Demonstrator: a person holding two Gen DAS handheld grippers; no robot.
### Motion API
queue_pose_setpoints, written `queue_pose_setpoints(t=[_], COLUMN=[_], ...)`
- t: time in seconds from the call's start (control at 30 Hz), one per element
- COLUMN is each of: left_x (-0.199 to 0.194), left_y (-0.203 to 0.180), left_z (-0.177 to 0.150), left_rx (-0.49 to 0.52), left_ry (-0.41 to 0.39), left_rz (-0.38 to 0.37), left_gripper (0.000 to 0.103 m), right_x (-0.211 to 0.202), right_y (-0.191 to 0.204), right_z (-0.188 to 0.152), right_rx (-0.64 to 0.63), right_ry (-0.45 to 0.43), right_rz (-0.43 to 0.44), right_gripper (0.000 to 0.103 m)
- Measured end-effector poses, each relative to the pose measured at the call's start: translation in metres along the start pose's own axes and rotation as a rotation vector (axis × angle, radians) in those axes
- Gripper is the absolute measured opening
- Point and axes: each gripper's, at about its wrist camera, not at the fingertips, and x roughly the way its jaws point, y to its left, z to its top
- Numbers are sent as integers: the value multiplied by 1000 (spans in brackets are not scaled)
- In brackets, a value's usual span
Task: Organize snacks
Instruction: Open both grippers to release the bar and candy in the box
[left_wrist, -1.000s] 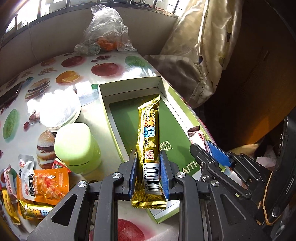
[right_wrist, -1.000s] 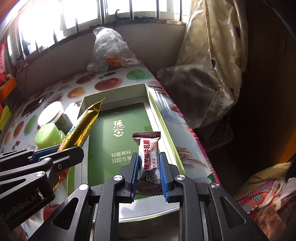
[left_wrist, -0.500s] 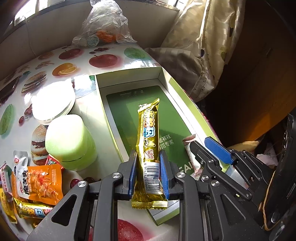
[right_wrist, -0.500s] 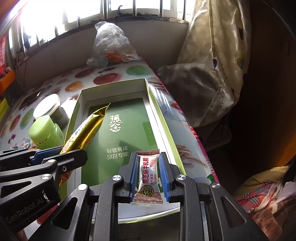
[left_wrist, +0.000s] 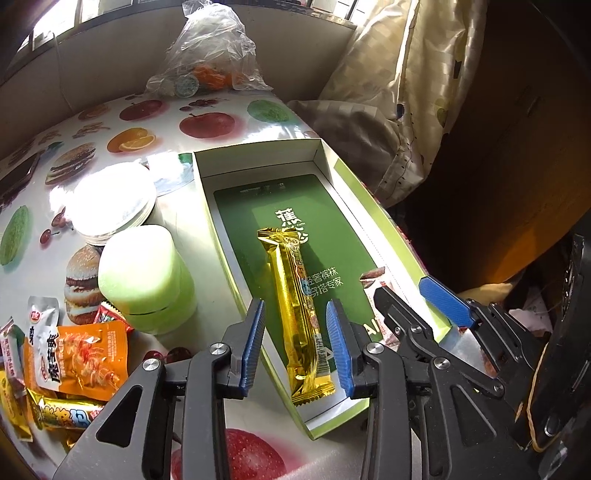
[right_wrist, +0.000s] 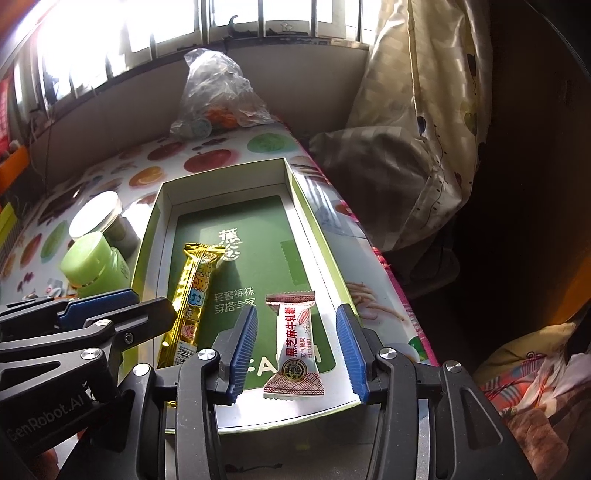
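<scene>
Left view: we see the left tool (left_wrist: 295, 345) with jaws opening, pads clear of the gold snack bar (left_wrist: 295, 314) lying in the green box (left_wrist: 373, 206). Right view: we see the right tool (right_wrist: 295, 349) opening wide around the white candy packet (right_wrist: 293, 349), loose on the box floor.

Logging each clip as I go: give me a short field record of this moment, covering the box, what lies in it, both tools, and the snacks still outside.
box: open green box on the fruit-print table
in box: gold snack bar; white sesame nougat candy
left tool: jaws opening, pads clear of the gold bar lying between them
right tool: jaws opening, pads clear of the candy lying between them
still outside: orange snack packet and a second gold bar on the table left of the box
nearby: green jar
</scene>
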Motion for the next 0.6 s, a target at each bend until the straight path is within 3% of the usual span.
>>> queue_pose_setpoints(t=[0.27,0.33,0.6], left_x=[-27,-34,-67], left_y=[3,5,16], left_z=[-8,-12,-30], left_rx=[0,0,3], left_ry=[-56,-71,-138], left_rz=[9,15,76], left_gripper=[38,44,45], right_x=[-17,-23,-44], right_y=[0,2,14], right_z=[-1,-1,-9], right_rx=[21,23,24], right_ry=[-32,-43,-75], right_rz=[-2,-6,18], right_gripper=[47,47,50])
